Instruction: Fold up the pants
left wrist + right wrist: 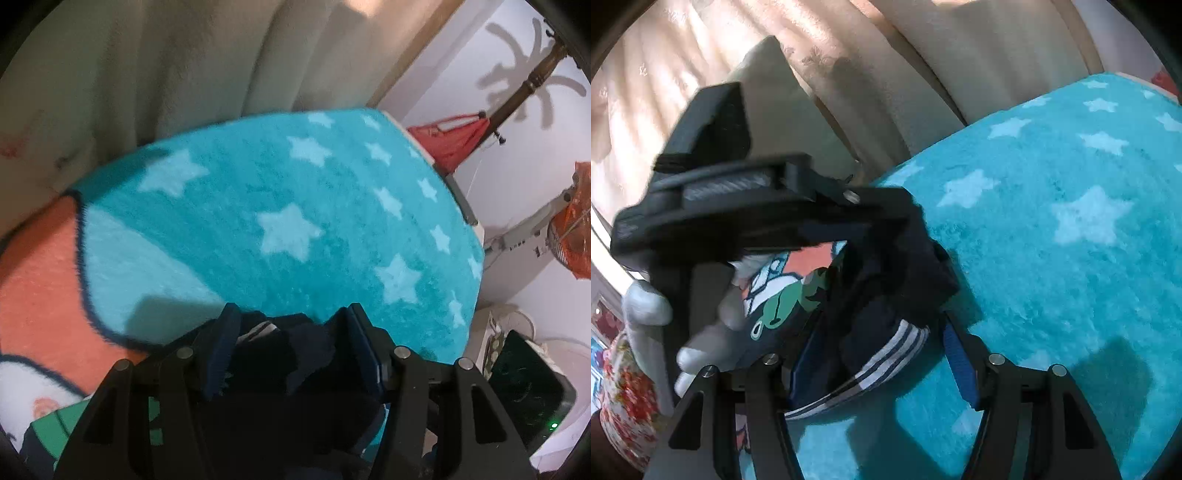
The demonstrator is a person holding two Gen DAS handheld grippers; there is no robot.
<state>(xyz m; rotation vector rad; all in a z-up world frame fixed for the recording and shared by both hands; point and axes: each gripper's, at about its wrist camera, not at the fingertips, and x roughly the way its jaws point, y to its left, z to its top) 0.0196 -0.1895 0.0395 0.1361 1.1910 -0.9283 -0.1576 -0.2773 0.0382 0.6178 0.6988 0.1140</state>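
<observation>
The pants [886, 332], dark navy with white side stripes, are bunched between the two tools above a teal blanket [295, 206] with pale stars. The left tool [291, 332] has its blue-padded fingers clamped on a wad of the dark fabric. The right tool [882, 354] likewise pinches the striped part, with the left tool's body just ahead.

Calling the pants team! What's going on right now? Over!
Left hand-held gripper and right hand-held gripper both gripping dark striped pants, bunched above the star blanket. Nothing blocking. Over.
</observation>
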